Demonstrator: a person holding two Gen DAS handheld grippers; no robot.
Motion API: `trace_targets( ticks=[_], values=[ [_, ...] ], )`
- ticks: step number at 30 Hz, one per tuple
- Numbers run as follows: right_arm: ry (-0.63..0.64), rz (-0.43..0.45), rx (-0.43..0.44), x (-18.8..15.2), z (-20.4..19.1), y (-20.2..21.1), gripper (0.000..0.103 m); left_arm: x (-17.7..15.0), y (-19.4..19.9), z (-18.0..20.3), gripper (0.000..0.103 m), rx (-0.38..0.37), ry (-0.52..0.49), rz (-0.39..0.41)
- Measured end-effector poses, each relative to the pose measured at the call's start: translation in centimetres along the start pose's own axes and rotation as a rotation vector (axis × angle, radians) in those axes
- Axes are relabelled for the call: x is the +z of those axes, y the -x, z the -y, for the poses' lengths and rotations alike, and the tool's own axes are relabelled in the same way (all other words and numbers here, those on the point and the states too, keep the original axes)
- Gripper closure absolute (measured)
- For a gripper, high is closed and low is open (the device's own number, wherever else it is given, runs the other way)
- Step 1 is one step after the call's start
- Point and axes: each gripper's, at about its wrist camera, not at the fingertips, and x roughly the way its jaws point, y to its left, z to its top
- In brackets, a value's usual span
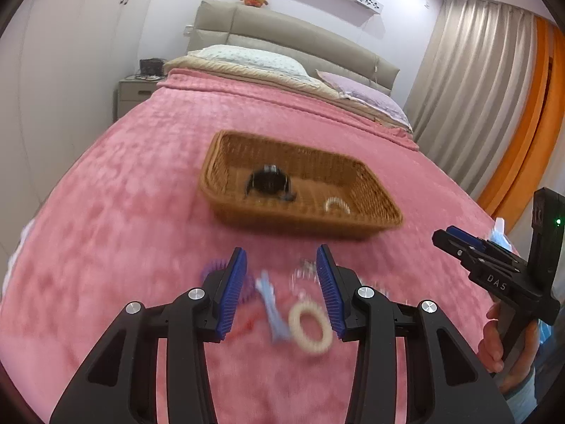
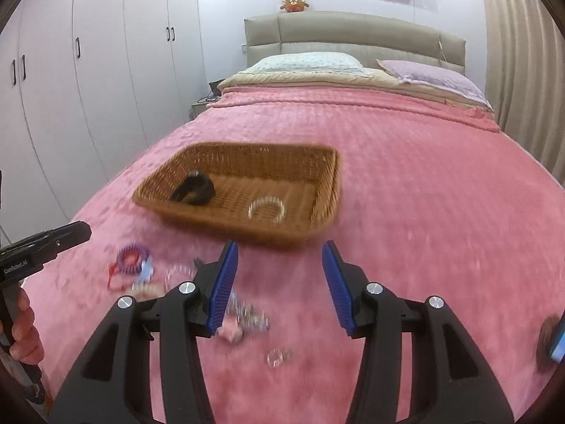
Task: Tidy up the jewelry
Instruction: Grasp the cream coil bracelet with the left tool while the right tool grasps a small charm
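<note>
Pink plush blanket (image 1: 106, 212) covers a bed, where a wicker basket (image 1: 370, 190) already holds a black hair clip (image 1: 266, 183) and a pale bracelet (image 1: 337, 205), while loose jewelry lies in front of it. The left gripper (image 1: 280, 293) and right gripper (image 2: 279, 286) hang half open and empty. The cream ring bangle (image 1: 310, 330) looks light and stiff, best pinched across its band; only the right view shows the small clear ring (image 2: 279, 356) and tangled silvery chain (image 2: 247, 312).

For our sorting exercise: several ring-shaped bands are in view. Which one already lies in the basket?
The clear beaded bracelet, beside the black piece in the basket. The cream band and purple band lie out on the pink blanket.
</note>
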Motion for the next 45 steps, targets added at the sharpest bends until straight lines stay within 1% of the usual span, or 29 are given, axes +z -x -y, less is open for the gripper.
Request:
trace_targets(
  ticks=[2, 6, 9, 11, 15, 18, 21, 26, 27, 28, 29, 31, 35, 39, 45],
  values=[
    [-0.007, -0.012, 0.010, -1.4, -0.1, -0.1, 0.056, -1.4, 0.3, -0.2, 0.063, -0.006, 0.012, -0.008],
    [-0.026, -0.050, 0.010, -4.1, 0.2, -0.5, 0.057, -3.6, -0.4, -0.4, 0.063, -0.027, 0.049, -0.071],
    [-0.037, -0.072, -0.001, -5.7, 0.4, -0.9, 0.057, -4.6, -1.4, -0.4, 0.063, -0.040, 0.065, -0.111],
    [-0.053, -0.089, -0.002, -6.2, 0.8, -1.5, 0.057, -5.1, -2.0, -0.4, 0.063, -0.030, 0.064, -0.122],
    [-0.062, -0.108, 0.003, -6.8, 1.0, -1.8, 0.057, -5.5, -3.4, 0.9, 0.064, 0.037, 0.020, -0.132],
    [-0.063, -0.132, 0.002, -7.2, 1.0, -2.4, 0.057, -5.7, -4.4, 1.8, 0.064, 0.077, -0.015, -0.170],
    [-0.069, -0.137, 0.001, -7.3, 1.1, -2.6, 0.057, -6.1, -5.3, 2.4, 0.064, 0.110, -0.018, -0.194],
    [-0.065, -0.139, 0.004, -7.5, 1.0, -2.6, 0.057, -6.2, -5.9, 2.7, 0.064, 0.169, -0.016, -0.193],
    [-0.063, -0.140, 0.004, -7.5, 1.0, -2.6, 0.057, -6.2, -6.0, 2.7, 0.068, 0.178, -0.018, -0.195],
    [-0.062, -0.140, 0.005, -7.5, 1.1, -2.5, 0.057, -6.3, -5.9, 2.7, 0.082, 0.185, -0.019, -0.195],
    [-0.063, -0.139, 0.005, -7.5, 1.1, -2.5, 0.057, -6.4, -5.8, 2.6, 0.086, 0.184, -0.017, -0.197],
    [-0.066, -0.138, 0.008, -7.6, 1.1, -2.5, 0.057, -6.6, -5.3, 2.3, 0.090, 0.165, -0.004, -0.201],
    [-0.079, -0.144, 0.018, -7.7, 1.5, -2.5, 0.057, -7.3, -4.3, 1.8, 0.090, 0.137, 0.003, -0.210],
    [-0.090, -0.142, 0.033, -7.8, 1.9, -2.2, 0.057, -8.0, -3.2, 1.5, 0.091, 0.113, 0.011, -0.200],
    [-0.072, -0.169, 0.039, -8.3, 1.9, -2.4, 0.057, -8.4, -3.3, 1.3, 0.091, 0.100, 0.007, -0.183]
  ],
)
